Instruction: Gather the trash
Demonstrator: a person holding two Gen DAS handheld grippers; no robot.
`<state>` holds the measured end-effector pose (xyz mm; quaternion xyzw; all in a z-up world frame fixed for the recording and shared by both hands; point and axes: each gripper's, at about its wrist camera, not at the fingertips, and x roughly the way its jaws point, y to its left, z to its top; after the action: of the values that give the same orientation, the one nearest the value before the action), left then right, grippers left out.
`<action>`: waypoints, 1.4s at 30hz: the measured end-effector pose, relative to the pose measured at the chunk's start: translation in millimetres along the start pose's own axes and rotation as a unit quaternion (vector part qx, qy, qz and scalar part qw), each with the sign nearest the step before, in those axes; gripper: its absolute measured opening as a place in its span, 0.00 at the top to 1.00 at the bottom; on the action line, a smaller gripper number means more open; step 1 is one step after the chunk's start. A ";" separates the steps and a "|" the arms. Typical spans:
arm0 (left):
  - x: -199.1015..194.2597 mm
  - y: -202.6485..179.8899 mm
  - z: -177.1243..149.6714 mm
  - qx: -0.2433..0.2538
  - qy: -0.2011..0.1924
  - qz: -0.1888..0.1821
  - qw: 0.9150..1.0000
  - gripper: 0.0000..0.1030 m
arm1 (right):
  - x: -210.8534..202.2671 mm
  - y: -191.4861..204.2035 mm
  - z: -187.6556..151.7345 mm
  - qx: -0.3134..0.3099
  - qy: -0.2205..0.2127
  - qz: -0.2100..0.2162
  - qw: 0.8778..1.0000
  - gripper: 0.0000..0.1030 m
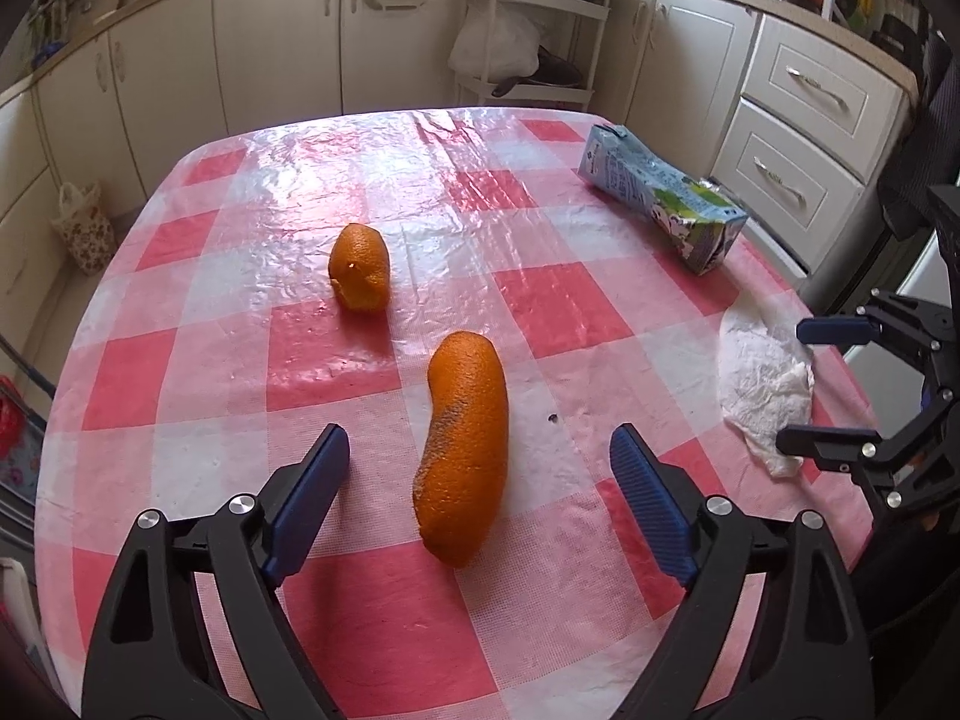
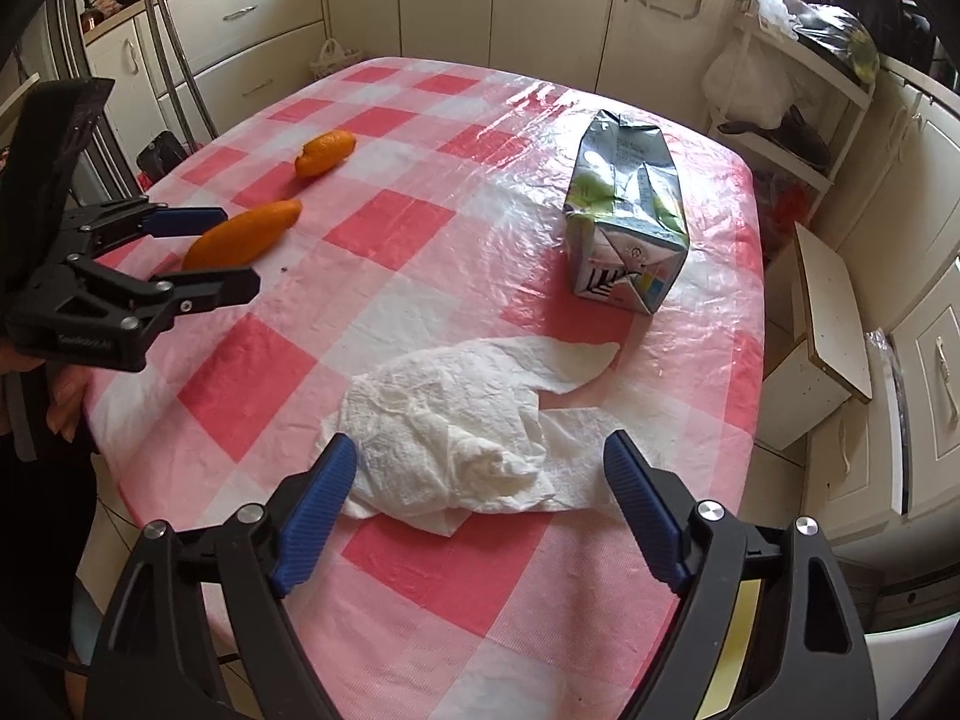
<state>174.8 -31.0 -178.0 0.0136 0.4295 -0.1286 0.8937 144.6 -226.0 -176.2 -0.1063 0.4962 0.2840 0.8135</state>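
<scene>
A long orange peel point(image 1: 465, 450) lies on the pink checked table between the open fingers of my left gripper point(image 1: 480, 450). A smaller orange peel point(image 1: 360, 269) lies farther back. A crushed milk carton point(image 1: 663, 195) lies at the back right. A crumpled white paper towel point(image 2: 456, 438) lies near the table's front edge, between the open fingers of my right gripper point(image 2: 480, 456). The towel point(image 1: 765, 384) and right gripper point(image 1: 810, 384) show at the right of the left wrist view. The left gripper point(image 2: 222, 252), both peels point(image 2: 243, 234) and the carton point(image 2: 627, 216) show in the right wrist view.
The table point(image 1: 300, 372) has a glossy plastic cover. Cream kitchen cabinets point(image 1: 270, 36) line the walls. A white shelf rack point(image 1: 528, 48) with bags stands behind the table. A small white stool point(image 2: 828, 324) stands on the floor to the right.
</scene>
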 end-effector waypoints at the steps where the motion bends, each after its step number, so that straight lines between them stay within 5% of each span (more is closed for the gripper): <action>1: -0.2 -0.4 -0.2 0.001 0.000 0.001 1.000 0.17 | -0.1 0.4 0.2 -0.001 -0.003 -0.001 1.000 0.21; 7: -1.1 0.2 -0.5 0.001 -0.003 -0.001 1.000 0.18 | 1.9 5.8 2.0 -0.013 -0.015 -0.002 1.000 0.22; 18: -2.5 -14.0 -6.8 0.040 0.012 0.025 0.999 0.20 | -3.6 13.2 -1.1 -0.012 -0.010 0.030 0.999 0.79; 20: -4.1 -16.6 -7.6 0.046 0.012 0.027 0.998 0.32 | -5.3 11.0 -2.7 -0.008 -0.009 0.031 0.999 0.82; 23: -8.3 -11.6 -2.2 0.026 0.018 0.010 0.999 0.60 | -7.8 10.5 -4.4 -0.005 -0.012 0.030 0.999 0.81; 26: -9.8 -9.5 3.2 0.022 0.021 0.007 1.000 0.60 | -9.2 8.7 -5.7 0.000 -0.016 0.022 1.000 0.43; 31: -9.1 -12.0 5.8 0.025 0.022 0.012 0.999 0.61 | -13.5 6.9 -3.0 0.001 -0.038 0.009 0.999 0.33; 32: -7.5 -9.6 5.3 0.014 0.024 0.021 0.999 0.53 | -13.3 6.5 -2.4 0.001 -0.040 0.009 0.999 0.33; 35: -6.1 -6.2 1.9 0.005 0.020 0.024 1.000 0.50 | -9.4 6.0 -2.0 0.002 -0.031 0.015 0.999 0.34; 37: -6.1 -7.1 0.6 0.009 0.017 0.028 0.999 0.51 | -3.0 6.6 -3.0 0.000 -0.015 0.019 1.000 0.44; 40: -6.3 -5.5 0.8 0.001 0.014 0.022 1.000 0.79 | -2.5 5.9 -4.5 0.001 -0.010 0.030 1.000 0.62; 42: -7.1 -5.6 1.8 -0.005 0.015 0.009 1.000 0.82 | -3.5 5.3 -4.8 0.001 -0.010 0.033 0.999 0.80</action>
<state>170.6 -35.1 -170.9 0.0153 0.4432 -0.1183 0.8884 136.8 -225.1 -174.9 -0.0863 0.4917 0.3108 0.8088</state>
